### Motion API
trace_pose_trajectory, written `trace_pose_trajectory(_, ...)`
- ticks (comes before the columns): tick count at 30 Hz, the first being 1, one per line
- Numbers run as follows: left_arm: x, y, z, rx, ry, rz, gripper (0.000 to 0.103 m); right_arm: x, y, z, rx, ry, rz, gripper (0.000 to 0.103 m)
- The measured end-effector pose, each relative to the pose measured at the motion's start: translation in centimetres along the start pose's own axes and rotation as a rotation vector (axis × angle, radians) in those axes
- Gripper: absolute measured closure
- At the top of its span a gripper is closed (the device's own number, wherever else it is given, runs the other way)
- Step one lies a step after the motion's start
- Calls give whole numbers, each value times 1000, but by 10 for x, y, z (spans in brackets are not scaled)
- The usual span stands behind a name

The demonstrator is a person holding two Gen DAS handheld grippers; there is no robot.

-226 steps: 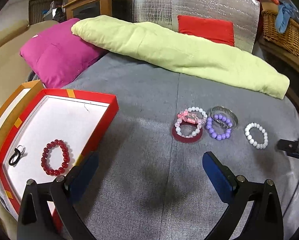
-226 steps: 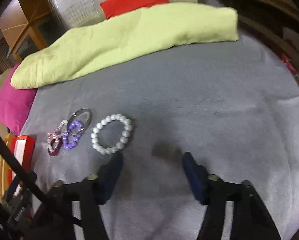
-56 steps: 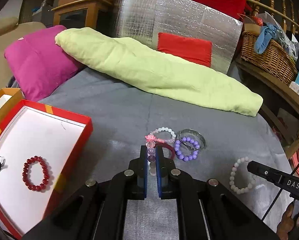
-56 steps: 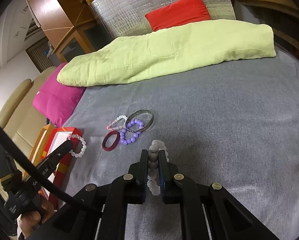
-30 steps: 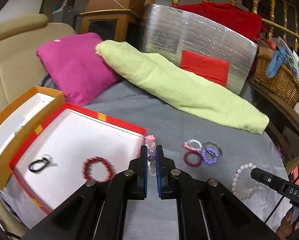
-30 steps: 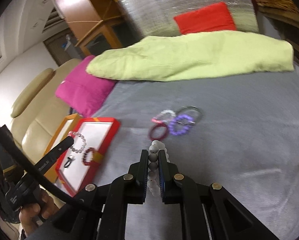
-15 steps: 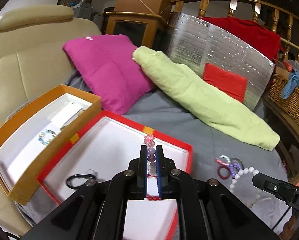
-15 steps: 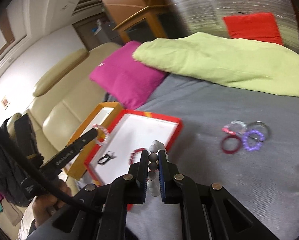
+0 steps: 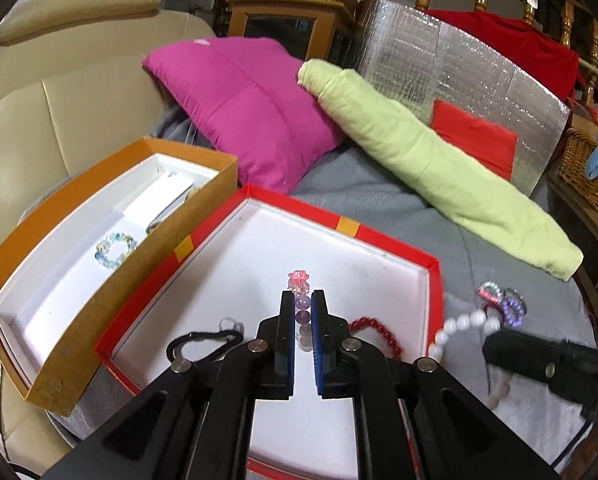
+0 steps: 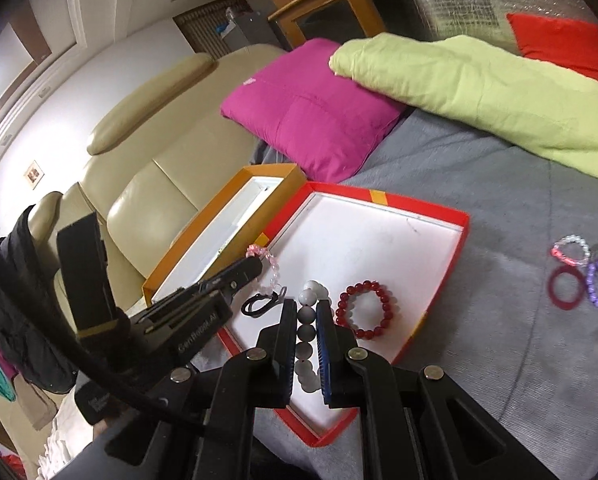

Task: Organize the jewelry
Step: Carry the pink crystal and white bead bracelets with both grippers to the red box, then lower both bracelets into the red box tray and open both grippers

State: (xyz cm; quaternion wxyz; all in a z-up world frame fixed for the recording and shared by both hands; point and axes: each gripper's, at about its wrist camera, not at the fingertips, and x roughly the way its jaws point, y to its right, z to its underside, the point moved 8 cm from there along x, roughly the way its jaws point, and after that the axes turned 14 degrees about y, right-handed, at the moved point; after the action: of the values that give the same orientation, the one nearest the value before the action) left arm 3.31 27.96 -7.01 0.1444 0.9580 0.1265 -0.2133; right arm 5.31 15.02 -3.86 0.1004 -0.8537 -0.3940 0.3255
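Both grippers held above the red box, each clamped on a bracelet.

Left gripper (image 9: 303, 304) hung over the white inside of the red box (image 9: 383, 238), fingers (image 9: 287, 312) nearly closed on the pink-and-purple bead bracelet (image 9: 301, 300), its pink flower charm sticking up past the tips. Right gripper (image 10: 308, 312) was over the near side of the same box, fingers pinched on the white bead bracelet (image 10: 305, 332), which hung between them. Red bead bracelet (image 10: 364, 310) and black hair tie (image 10: 259, 302) lay inside the box. Remaining bracelets (image 10: 583, 270) lay clustered on the grey bed cover (image 10: 499, 200), well right of the box. Orange box (image 9: 111, 216) sat touching the red one's left side. Versus 0.5 s earlier: both grippers had moved further in over the box, grips unchanged.
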Motion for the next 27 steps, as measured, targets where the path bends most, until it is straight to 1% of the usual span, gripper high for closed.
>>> trace_pose_trajectory(6,11,-6,19,6,-52,-1,95,31,9,-4,38,-42,2,93)
trace_pose_trajectory(9,18,-5,28,14,-78,1,95,50,11,2,41,-76,1,93)
trace_pose_trajectory(14,25,-6,33,9,-93,-13,95,73,18,14,48,-117,10,93)
trace_pose_trajectory(20,37,-16,34,-41,-121,-78,95,84,34,16,73,-123,34,92)
trace_pose_trajectory(27,41,-15,34,-50,-127,-97,95,89,49,5,85,-115,60,93)
